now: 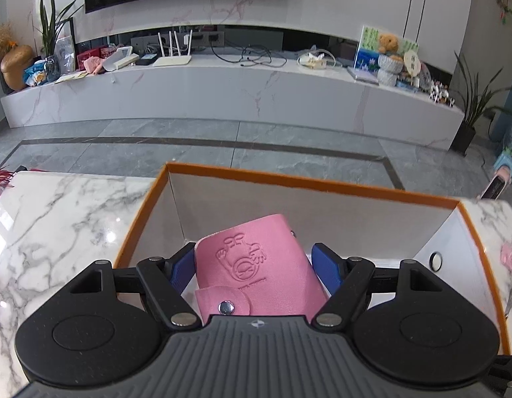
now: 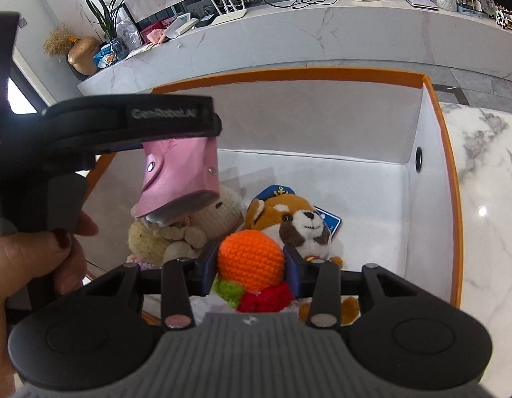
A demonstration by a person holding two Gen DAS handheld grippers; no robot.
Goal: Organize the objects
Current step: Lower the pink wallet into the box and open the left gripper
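My left gripper (image 1: 254, 265) is shut on a pink card wallet (image 1: 256, 272) with an embossed cartoon and a snap strap, held over the open orange-rimmed white box (image 1: 289, 182). In the right wrist view the left gripper (image 2: 179, 142) holds the pink wallet (image 2: 179, 175) above the box's left side. My right gripper (image 2: 251, 262) is shut on an orange crocheted ball (image 2: 251, 260) with green and red crochet parts below it, just above the box (image 2: 431, 126). A red panda plush (image 2: 289, 222) in a blue cap and a cream knitted toy (image 2: 219, 215) lie inside the box.
The box stands on a white marble table (image 1: 57, 225). A small pink item (image 1: 509, 257) lies on the table right of the box. Beyond the grey tiled floor runs a long marble TV bench (image 1: 222, 89) with a router, cables, plants and ornaments.
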